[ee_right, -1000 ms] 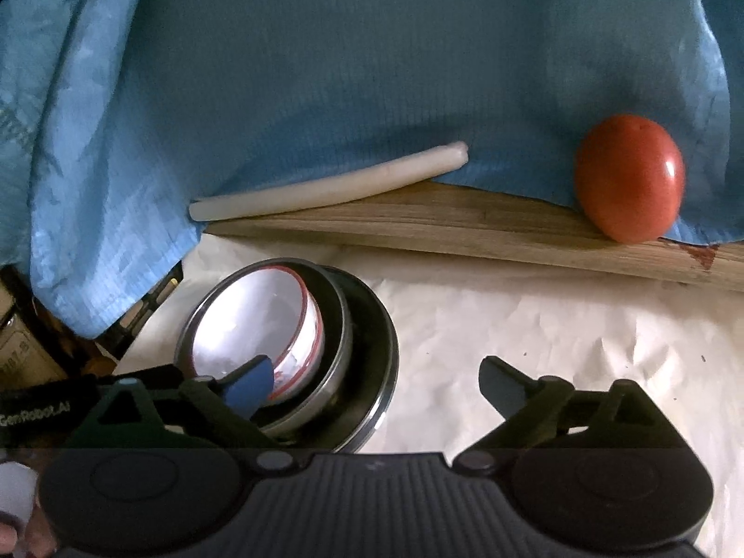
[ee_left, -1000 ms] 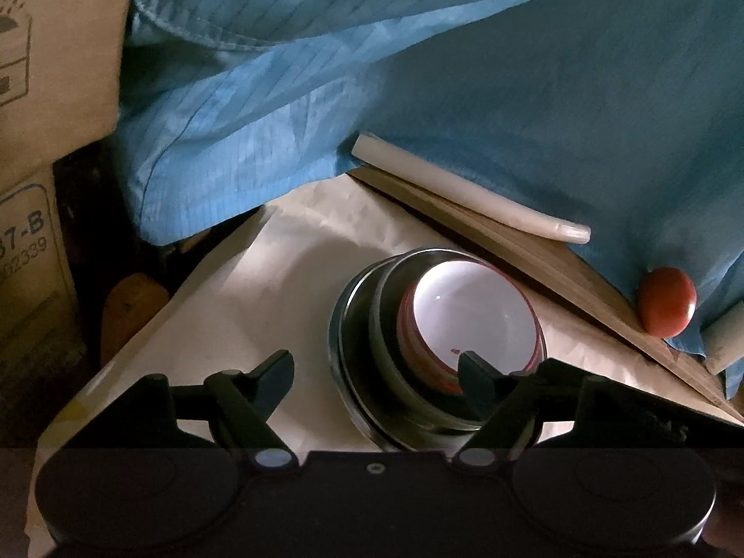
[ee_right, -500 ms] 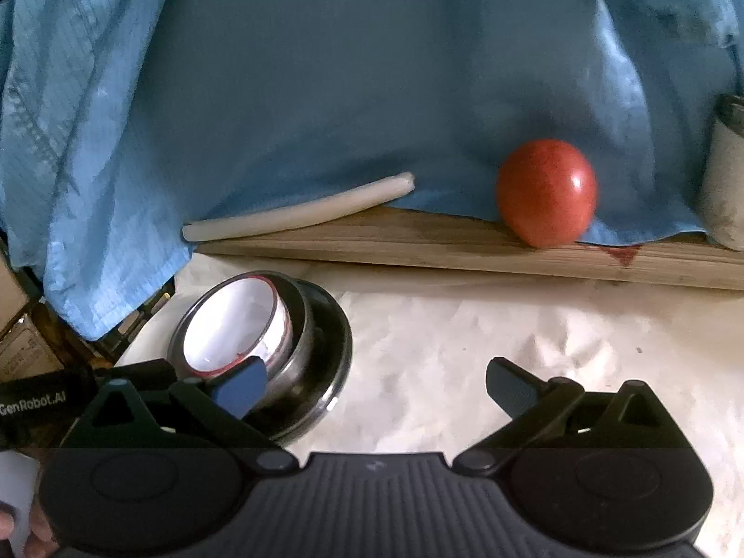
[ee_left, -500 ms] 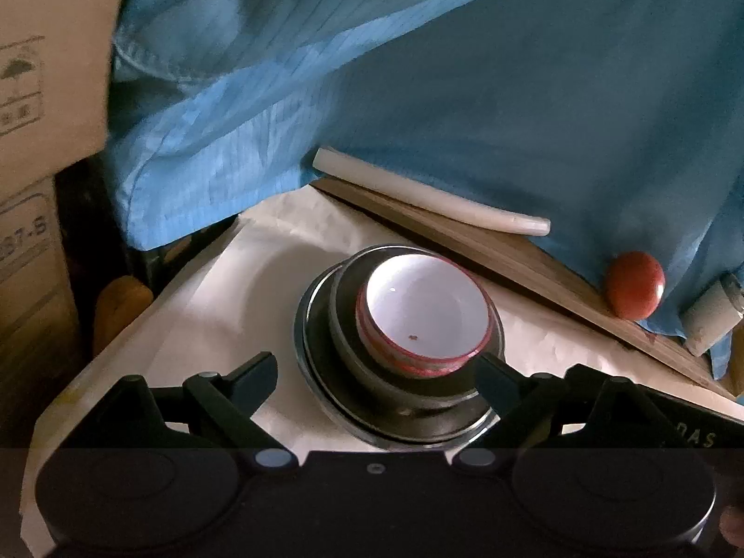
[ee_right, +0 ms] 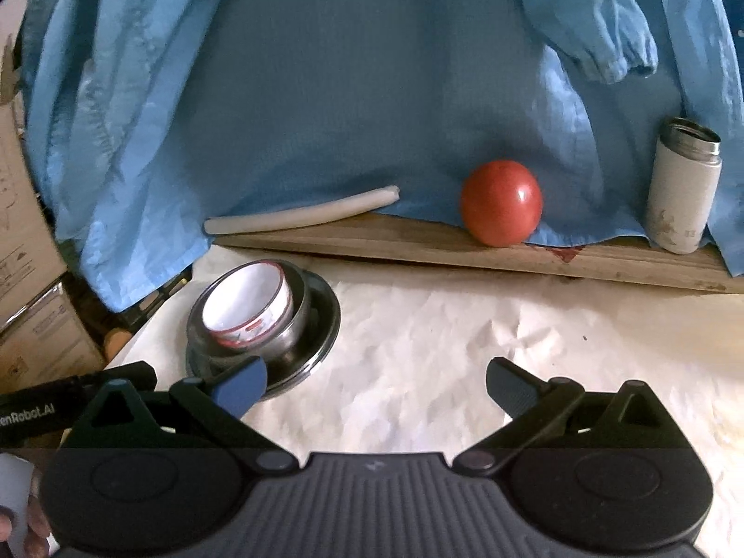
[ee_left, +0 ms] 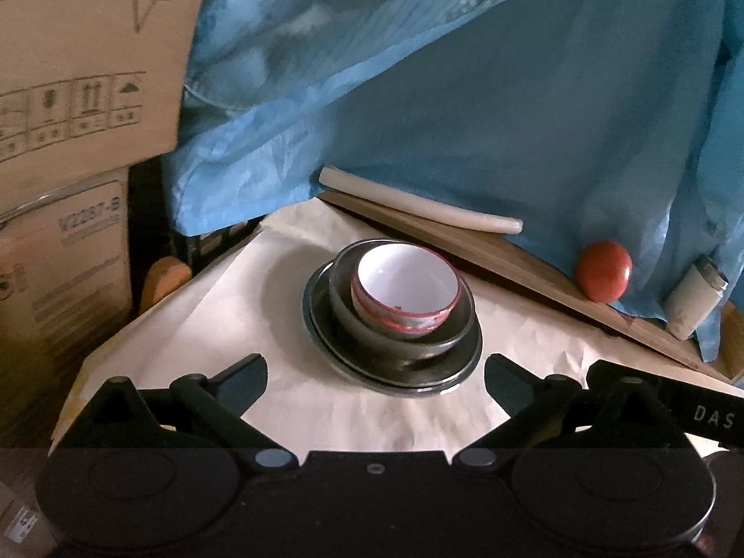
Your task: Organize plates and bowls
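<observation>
Both grippers hover with their fingers spread wide apart and holding nothing: the left gripper [ee_left: 375, 383] just in front of the stacked dishes, the right gripper [ee_right: 375, 383] over bare paper to their right. On the paper-covered tabletop [ee_right: 441, 353], a red-and-white bowl [ee_left: 403, 295] sits inside a metal bowl [ee_left: 418, 342] on a metal plate [ee_left: 335, 348]. Behind them, along a wooden board [ee_right: 418, 244] under blue cloth [ee_right: 325, 93], lie a white stick [ee_right: 302, 211], a tomato [ee_right: 501, 202] and a white flask [ee_right: 683, 186].
</observation>
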Demonstrator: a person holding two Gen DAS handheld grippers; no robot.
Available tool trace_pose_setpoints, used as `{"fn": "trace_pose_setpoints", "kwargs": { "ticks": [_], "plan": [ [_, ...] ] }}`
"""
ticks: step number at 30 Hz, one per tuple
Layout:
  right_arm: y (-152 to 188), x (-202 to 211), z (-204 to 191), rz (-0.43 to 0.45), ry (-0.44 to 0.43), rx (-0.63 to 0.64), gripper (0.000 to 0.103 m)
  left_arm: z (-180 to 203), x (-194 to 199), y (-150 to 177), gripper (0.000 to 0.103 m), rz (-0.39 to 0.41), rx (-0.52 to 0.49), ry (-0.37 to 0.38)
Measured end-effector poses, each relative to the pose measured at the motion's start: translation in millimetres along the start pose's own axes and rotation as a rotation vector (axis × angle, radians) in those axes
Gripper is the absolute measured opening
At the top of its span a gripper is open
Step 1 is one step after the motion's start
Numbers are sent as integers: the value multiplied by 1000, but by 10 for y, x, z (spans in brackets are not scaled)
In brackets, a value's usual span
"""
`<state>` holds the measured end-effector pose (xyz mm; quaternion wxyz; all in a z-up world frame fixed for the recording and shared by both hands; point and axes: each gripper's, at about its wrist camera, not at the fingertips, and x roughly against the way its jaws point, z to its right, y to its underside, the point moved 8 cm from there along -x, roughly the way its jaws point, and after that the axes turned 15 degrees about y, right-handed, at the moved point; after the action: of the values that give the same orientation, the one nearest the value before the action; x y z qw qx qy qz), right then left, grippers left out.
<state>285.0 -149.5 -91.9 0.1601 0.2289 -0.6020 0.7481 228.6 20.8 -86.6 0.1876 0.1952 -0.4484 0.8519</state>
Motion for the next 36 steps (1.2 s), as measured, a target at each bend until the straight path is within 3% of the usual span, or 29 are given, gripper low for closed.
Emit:
{"fn": "trace_pose_setpoints", "kwargs": {
  "ticks": [13,18,21,36],
  "plan": [
    [115,276,-122,28,-40,20,103,36,342,93,102,45,-48,-36],
    [76,352,-227,81,-41,19,103,-12,368,51,102,50,-68,-18],
    [57,421,-318,123,-21,30,103,-50,377,11,102,54,-87,5],
    [234,696,-636,146,138,-27,103,-323,566,-81,102,52,-196,128]
  ]
}}
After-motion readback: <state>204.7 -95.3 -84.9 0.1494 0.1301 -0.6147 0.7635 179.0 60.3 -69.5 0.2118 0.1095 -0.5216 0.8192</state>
